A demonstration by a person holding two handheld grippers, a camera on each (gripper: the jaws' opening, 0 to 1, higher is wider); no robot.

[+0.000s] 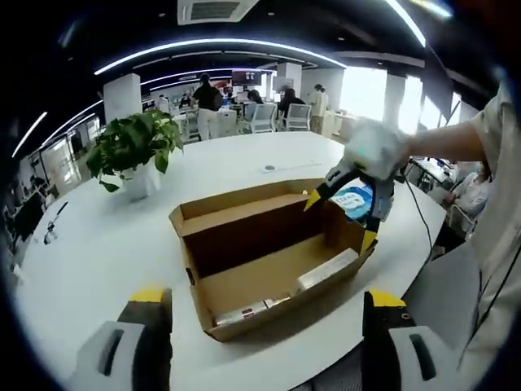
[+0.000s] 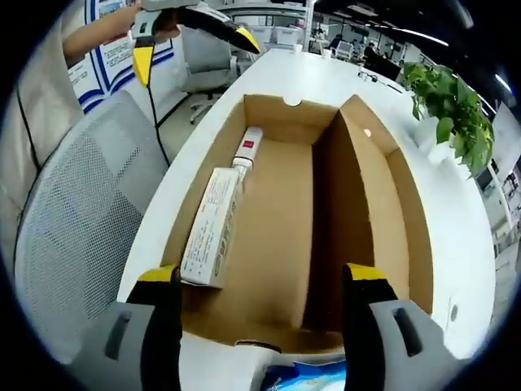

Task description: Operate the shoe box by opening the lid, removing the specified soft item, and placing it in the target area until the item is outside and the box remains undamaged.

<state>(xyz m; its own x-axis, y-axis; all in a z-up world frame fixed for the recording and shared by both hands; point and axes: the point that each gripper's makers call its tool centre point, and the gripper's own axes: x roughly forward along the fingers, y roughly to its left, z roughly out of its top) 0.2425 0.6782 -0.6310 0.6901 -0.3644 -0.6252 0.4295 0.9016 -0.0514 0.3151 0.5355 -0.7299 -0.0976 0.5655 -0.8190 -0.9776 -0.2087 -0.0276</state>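
The cardboard shoe box (image 1: 269, 277) lies open on the white table, its lid (image 1: 236, 204) folded back. My right gripper (image 1: 342, 220) hangs over the box's right end, shut on a blue and white soft pack (image 1: 354, 199). In the right gripper view the pack (image 2: 305, 376) shows low between that gripper's (image 2: 262, 277) jaws, above the box (image 2: 277, 244). Inside lie a long white carton (image 2: 212, 228) and a small red-marked carton (image 2: 248, 147). My left gripper (image 1: 267, 300) stands open before the box's near side; the right gripper view shows this gripper (image 2: 195, 45) beyond the box's far end.
A potted plant (image 1: 134, 147) stands on the round white table (image 1: 98, 244) left of the box. A grey mesh office chair (image 2: 73, 228) sits at the table's edge. A person's sleeve (image 1: 496, 204) is at the right. People and chairs stand far back.
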